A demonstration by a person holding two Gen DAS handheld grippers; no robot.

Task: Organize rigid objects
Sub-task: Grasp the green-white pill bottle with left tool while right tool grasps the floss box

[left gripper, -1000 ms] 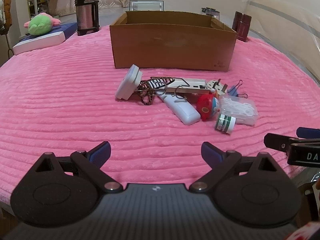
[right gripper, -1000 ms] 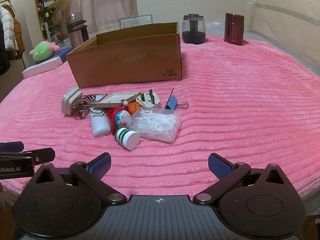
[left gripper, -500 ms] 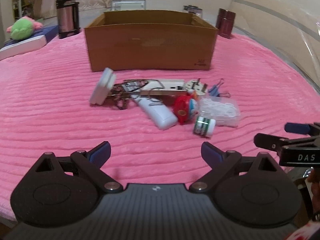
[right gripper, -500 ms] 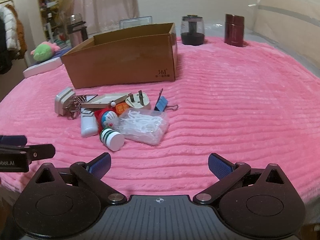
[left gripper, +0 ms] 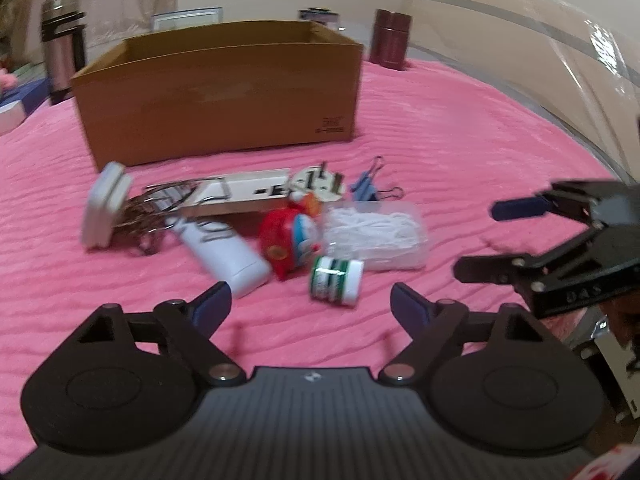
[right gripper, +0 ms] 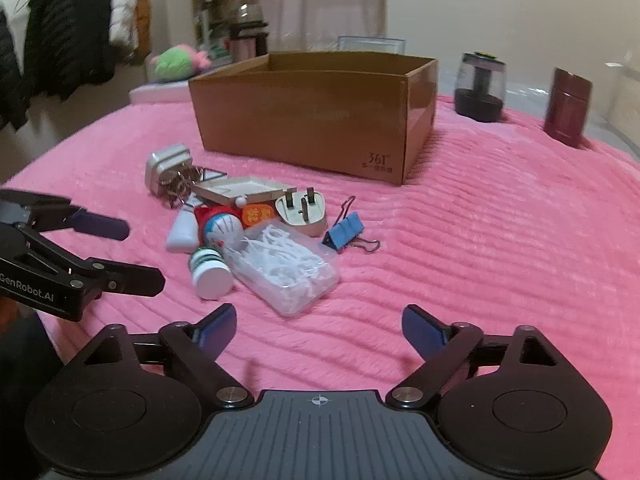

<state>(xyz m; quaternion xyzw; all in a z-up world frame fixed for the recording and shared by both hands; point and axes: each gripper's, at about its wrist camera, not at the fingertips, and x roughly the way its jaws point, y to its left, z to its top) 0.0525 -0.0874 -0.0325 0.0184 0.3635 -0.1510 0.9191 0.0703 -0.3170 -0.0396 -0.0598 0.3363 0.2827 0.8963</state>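
Hovering low over a pink ribbed blanket [left gripper: 460,128], the left tongs [left gripper: 310,306] are spread with nothing between their blue pads, and their jaws are closing. The right tongs [right gripper: 318,326] are likewise apart and empty, jaws closing too; each pair shows at the edge of the other's view.

Just beyond the tips lies a small heap of things, touching or overlapping. Nearest is a green-and-white jar [left gripper: 336,280] on its side, beside a clear plastic box [right gripper: 286,270] of white floss picks. To the left of the jar lies a white tube [left gripper: 230,254], and between tube and box a red and blue cartoon figure [left gripper: 290,236]. Behind these rests a flat white tray [left gripper: 240,196] with tangled wire clips [left gripper: 156,204] at its left end, and a white charger block [left gripper: 102,210] standing on edge beside them. A white wall plug [right gripper: 302,214], prongs up, and a blue binder clip [right gripper: 346,230] lie toward the right.

Farther back, apart from the heap, stands an open cardboard box [left gripper: 216,96]. Beyond it are a dark red canister [right gripper: 568,108], a dark glass jar [right gripper: 480,88] and a metal flask [left gripper: 62,48].
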